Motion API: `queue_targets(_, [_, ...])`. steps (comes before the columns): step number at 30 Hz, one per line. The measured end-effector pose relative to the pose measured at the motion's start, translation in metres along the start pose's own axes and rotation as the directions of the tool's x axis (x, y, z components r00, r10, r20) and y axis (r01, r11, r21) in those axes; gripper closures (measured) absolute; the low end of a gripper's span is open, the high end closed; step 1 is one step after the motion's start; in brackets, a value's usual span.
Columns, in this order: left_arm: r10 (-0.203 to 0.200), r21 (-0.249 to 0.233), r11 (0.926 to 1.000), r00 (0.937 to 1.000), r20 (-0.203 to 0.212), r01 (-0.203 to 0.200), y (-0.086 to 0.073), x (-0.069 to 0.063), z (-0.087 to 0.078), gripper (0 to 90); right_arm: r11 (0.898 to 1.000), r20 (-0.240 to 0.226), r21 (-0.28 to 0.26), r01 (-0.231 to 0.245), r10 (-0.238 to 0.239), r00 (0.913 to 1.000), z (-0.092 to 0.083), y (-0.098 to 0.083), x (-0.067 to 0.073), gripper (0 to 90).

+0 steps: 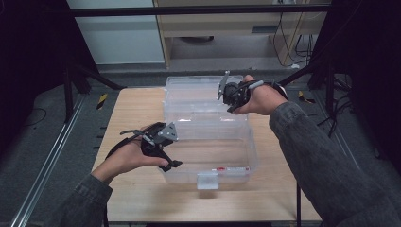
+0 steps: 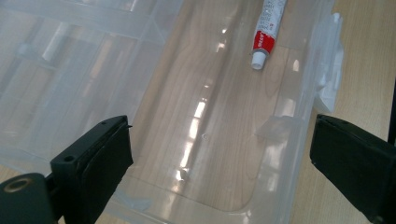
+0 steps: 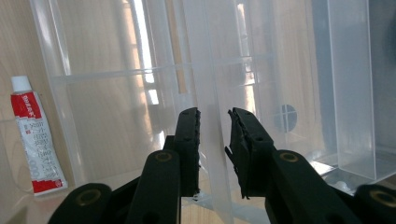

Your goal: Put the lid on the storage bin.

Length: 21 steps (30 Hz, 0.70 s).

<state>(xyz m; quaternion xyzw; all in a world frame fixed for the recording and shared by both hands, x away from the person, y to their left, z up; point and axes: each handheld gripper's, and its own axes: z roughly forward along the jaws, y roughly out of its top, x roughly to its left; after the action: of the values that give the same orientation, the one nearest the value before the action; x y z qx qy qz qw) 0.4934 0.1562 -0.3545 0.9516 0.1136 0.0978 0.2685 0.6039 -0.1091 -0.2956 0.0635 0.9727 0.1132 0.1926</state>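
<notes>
I have a clear plastic box (image 1: 208, 142) standing open on the wooden table (image 1: 132, 198), its lid (image 1: 198, 90) swung back on the far side. My left gripper (image 1: 165, 158) hovers over the box's near left corner with its jaws spread wide, one over the box and one out past the front wall, and nothing between them is gripped. In the left gripper view a red-and-white tube (image 2: 267, 32) lies on the box floor close to the front wall, well ahead of those jaws. My right gripper (image 1: 230, 101) is at the far side, where lid and box meet. In the right gripper view its jaws stand narrowly apart around a thin clear plastic edge (image 3: 210, 130); whether the pads (image 3: 189, 140) actually press on it I cannot tell.
</notes>
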Motion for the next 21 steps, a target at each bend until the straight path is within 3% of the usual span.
queue_targets(6, [0.02, 0.044, 0.9988, 0.9998, 0.007, -0.02, -0.003, -0.005, 0.003, 5.3, 0.998, -0.005, 0.037, 0.052, -0.052, 0.9986, 0.006, 0.003, 0.001, 78.0])
queue_targets(12, [0.047, 0.087, 0.995, 0.9983, 0.033, -0.05, -0.007, -0.008, 0.008, 9.9, 0.996, -0.005, 0.044, 0.074, -0.073, 0.9973, 0.006, 0.004, 0.002, 80.4])
queue_targets(15, [0.064, 0.113, 0.9911, 0.9964, 0.054, -0.07, -0.009, -0.011, 0.011, 20.5, 0.995, -0.005, 0.047, 0.087, -0.086, 0.9962, 0.006, 0.004, 0.002, 81.0])
queue_targets(17, [0.077, 0.134, 0.9873, 0.9948, 0.068, -0.085, -0.009, -0.014, 0.013, 21.6, 0.995, -0.004, 0.045, 0.088, -0.087, 0.9962, 0.006, 0.004, 0.003, 81.1])
queue_targets(18, [0.088, 0.145, 0.9846, 0.9933, 0.075, -0.098, -0.009, -0.015, 0.014, 25.0, 0.995, -0.004, 0.046, 0.087, -0.087, 0.9962, 0.006, 0.004, 0.002, 81.0])
queue_targets(19, [0.103, 0.156, 0.9811, 0.9914, 0.081, -0.115, -0.009, -0.017, 0.014, 34.6, 0.995, -0.002, 0.046, 0.085, -0.085, 0.9964, 0.006, 0.004, 0.002, 80.8])
queue_targets(21, [0.1, 0.173, 0.9782, 0.9902, 0.097, -0.116, -0.009, -0.019, 0.017, 38.7, 0.996, -0.002, 0.039, 0.081, -0.081, 0.9967, 0.007, 0.004, 0.002, 80.6])
